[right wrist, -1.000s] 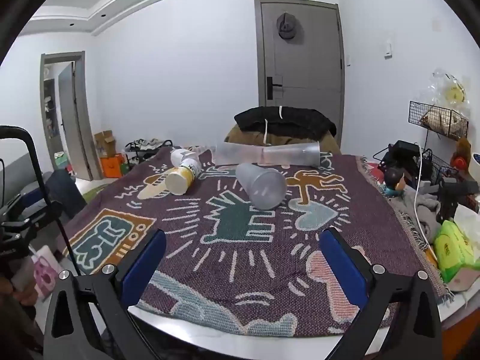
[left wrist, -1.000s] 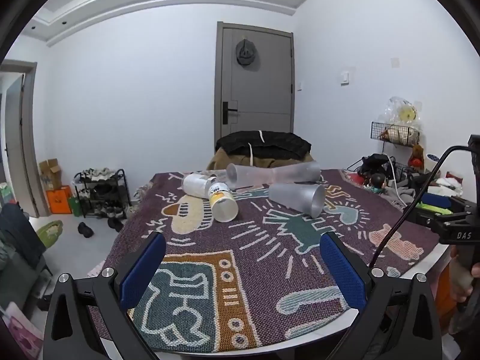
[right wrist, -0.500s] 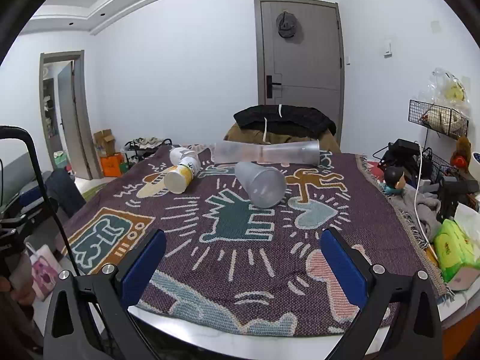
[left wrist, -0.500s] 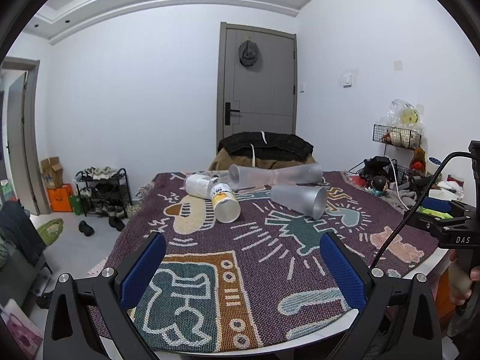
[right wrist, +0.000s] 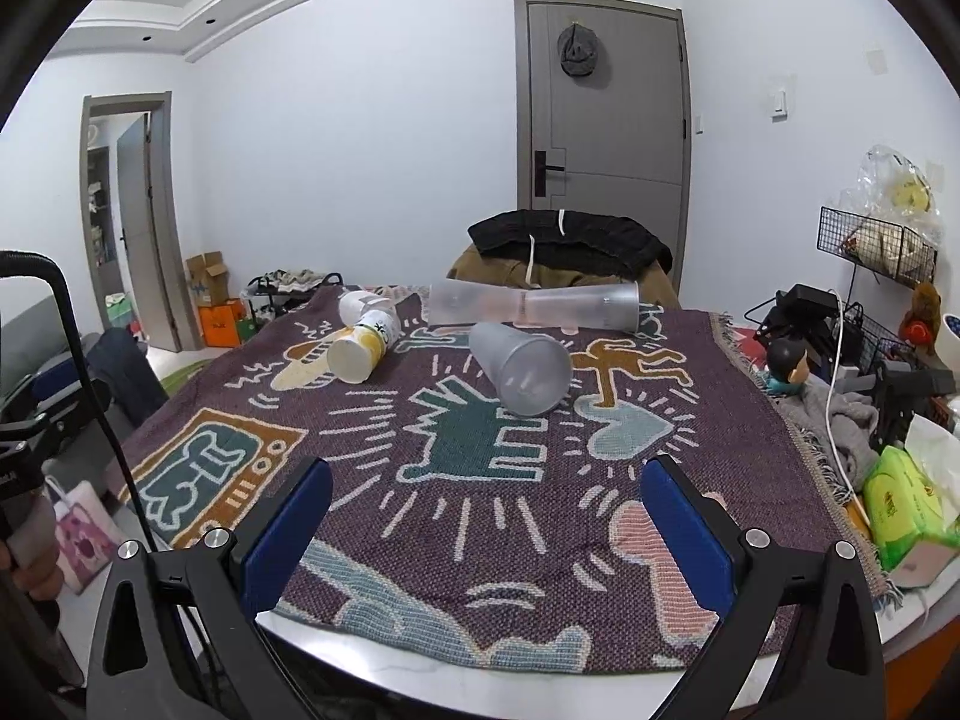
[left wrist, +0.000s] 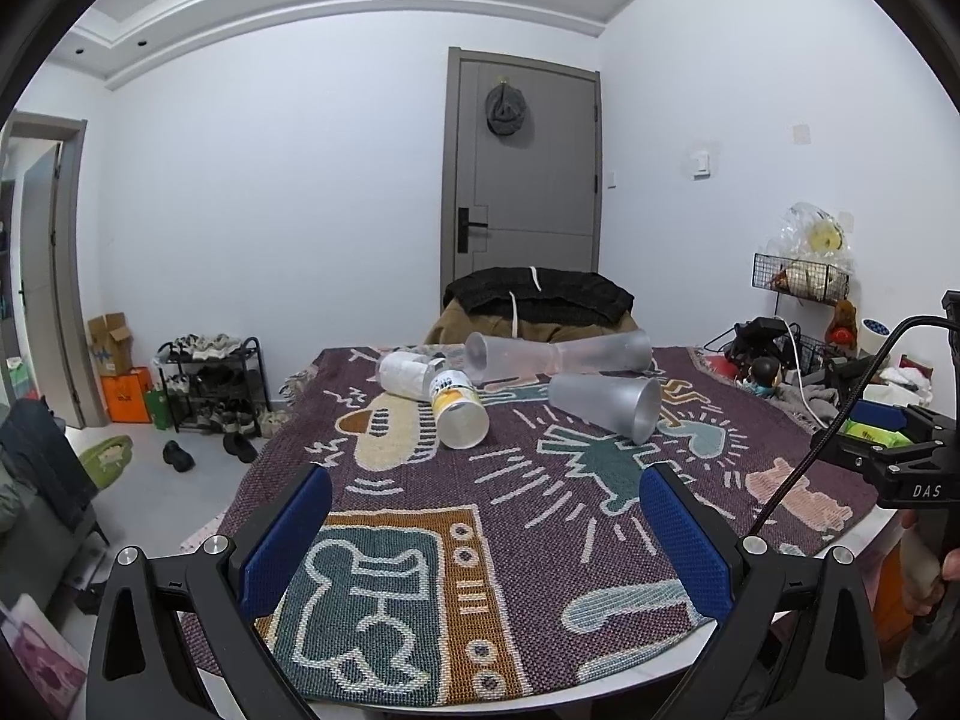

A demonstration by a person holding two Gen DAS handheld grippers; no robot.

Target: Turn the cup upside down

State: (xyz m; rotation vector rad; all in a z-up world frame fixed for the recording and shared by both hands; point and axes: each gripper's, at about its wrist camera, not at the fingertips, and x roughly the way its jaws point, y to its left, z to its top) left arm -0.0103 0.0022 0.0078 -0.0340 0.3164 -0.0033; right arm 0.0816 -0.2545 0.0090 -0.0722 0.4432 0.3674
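Observation:
Several cups lie on their sides on a patterned purple cloth (left wrist: 540,540) (right wrist: 372,420) over a table. A frosted grey cup (left wrist: 606,405) (right wrist: 521,369) lies nearest, mouth toward me. A yellow-and-white paper cup (left wrist: 457,408) (right wrist: 363,347) lies left of it, with a white cup (left wrist: 402,372) (right wrist: 360,304) behind. Two frosted cups (left wrist: 558,353) (right wrist: 534,304) lie end to end at the back. My left gripper (left wrist: 483,516) and right gripper (right wrist: 486,507) are open and empty, near the table's front edge, well short of the cups.
A chair with a dark jacket (left wrist: 537,294) stands behind the table. Clutter, cables and a green pack (right wrist: 906,504) sit at the table's right side. A shoe rack (left wrist: 210,384) and boxes stand on the floor at left.
Both grippers have shifted slightly; the cups appear a little lower and nearer in both views. Nothing was taken hold of, and the cups have not moved.

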